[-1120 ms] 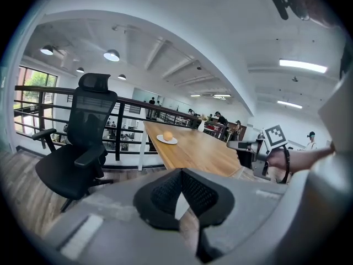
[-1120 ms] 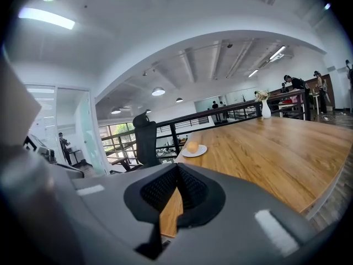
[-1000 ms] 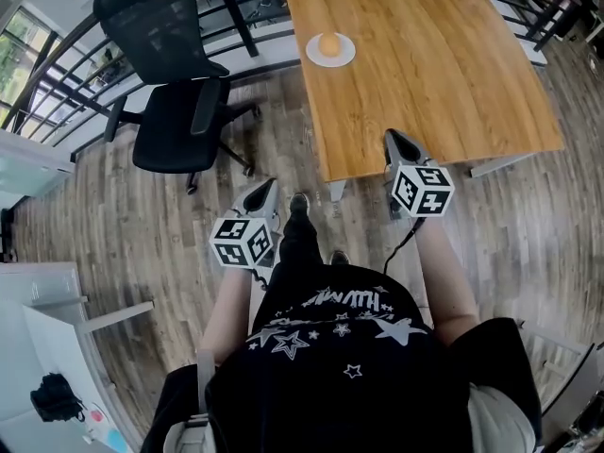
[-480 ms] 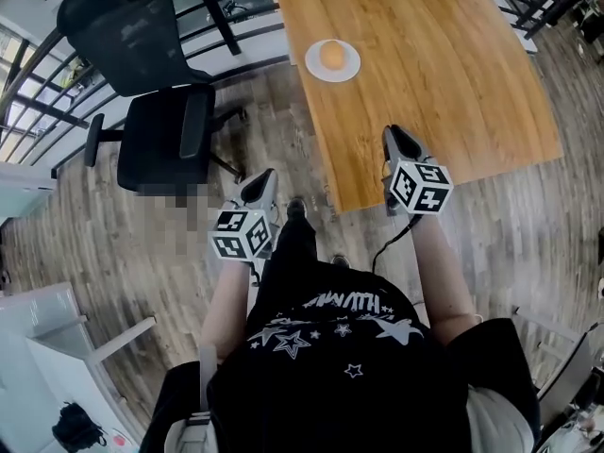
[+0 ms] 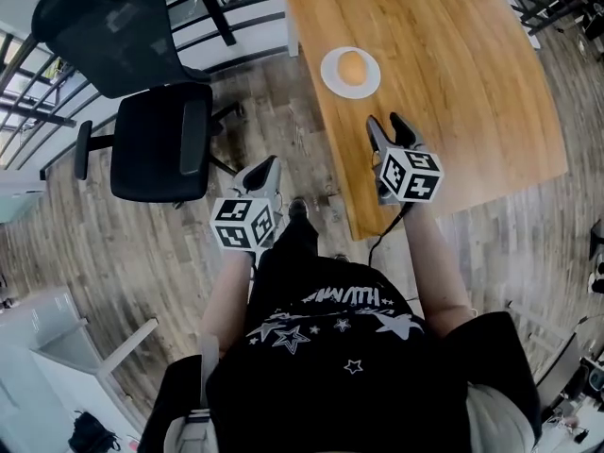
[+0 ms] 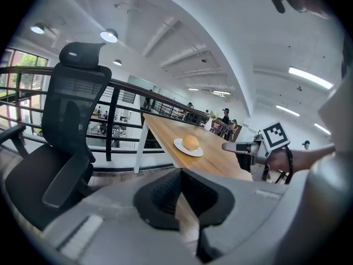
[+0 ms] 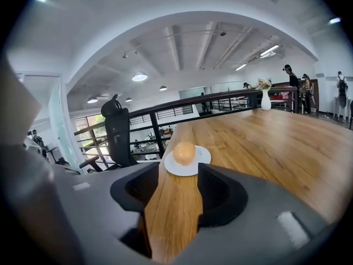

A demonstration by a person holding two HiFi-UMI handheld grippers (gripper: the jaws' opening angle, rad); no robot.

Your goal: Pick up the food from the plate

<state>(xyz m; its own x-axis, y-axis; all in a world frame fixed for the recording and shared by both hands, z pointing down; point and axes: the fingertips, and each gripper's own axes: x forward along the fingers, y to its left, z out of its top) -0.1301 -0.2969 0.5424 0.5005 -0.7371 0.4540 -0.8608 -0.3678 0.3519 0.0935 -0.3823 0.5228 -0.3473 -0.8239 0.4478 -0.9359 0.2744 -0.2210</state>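
Holds the right gripper [image 5: 390,124] forward, tilted slightly down, just short of the plate [image 5: 326,64], jaws just opened to a moderate gap, nothing between. Keeps the left gripper [image 5: 270,165] lower-left of the plate, jaws pressed together. Shows the food [image 5: 352,67] resting on the plate.

A wooden worktop [image 5: 453,83] bears a white plate [image 5: 330,75], lying flat near one long edge. Well apart from the plate, toward the far end, a white vase [image 7: 266,102] stands upright.

The food [image 5: 352,67] sits on a plate [image 5: 327,74] near the table's [image 5: 453,64] left edge, and an office chair [image 5: 160,144] stands further left.
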